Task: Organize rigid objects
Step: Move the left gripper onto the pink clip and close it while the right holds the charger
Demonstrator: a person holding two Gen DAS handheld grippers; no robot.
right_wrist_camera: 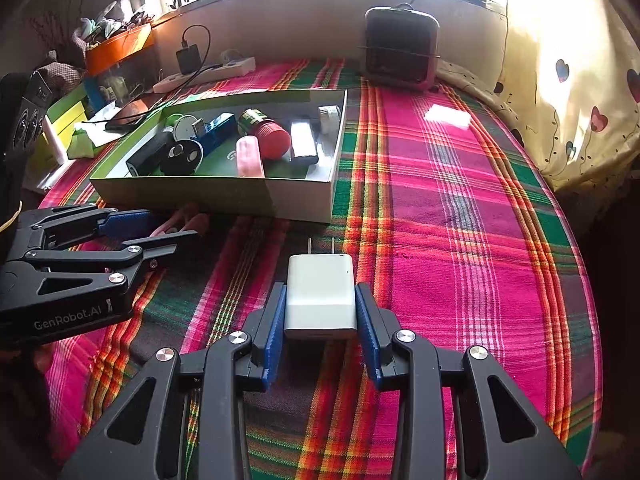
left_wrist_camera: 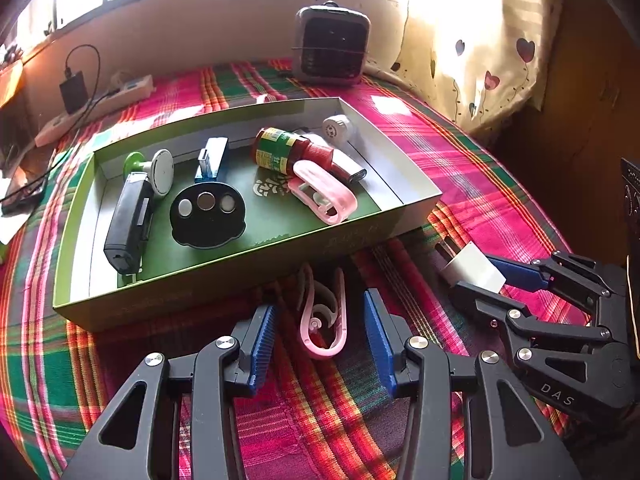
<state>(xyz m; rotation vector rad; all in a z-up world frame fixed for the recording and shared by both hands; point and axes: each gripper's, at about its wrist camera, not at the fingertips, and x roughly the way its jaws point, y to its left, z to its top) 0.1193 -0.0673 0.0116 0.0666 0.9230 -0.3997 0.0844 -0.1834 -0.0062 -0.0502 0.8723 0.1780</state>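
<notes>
The right gripper (right_wrist_camera: pixel 320 312) is clamping the white wall charger (right_wrist_camera: pixel 321 296) — blue pads pressing its two flat sides, the prongs pointing straight ahead, away from the hand and toward the green cardboard box (right_wrist_camera: pixel 296 196). The charger's long axis is running along the fingers, and the box's near wall is lying just ahead and a little to the left, so the carry looks like a short forward lift over that wall. The gripper is angling down toward the plaid cloth (right_wrist_camera: pixel 460 208), the charger sitting low over it; whether it is touching the cloth I cannot tell. Over on the left, the left gripper (left_wrist_camera: pixel 320 344) is standing open around the pink plastic clip (left_wrist_camera: pixel 323 320) — the clip is lying flat on the cloth between the pads, apart from both, its long axis running along the fingers with the rounded end nearest the hand. That clip is resting just in front of the box, near its front wall. Inside the box a second pink clip (left_wrist_camera: pixel 322 194), a red-capped bottle (left_wrist_camera: pixel 292 150), a blue USB stick (left_wrist_camera: pixel 211 159) and a black stapler-like bar (left_wrist_camera: pixel 128 224) are already lying. Each hand is nearer its own piece.
</notes>
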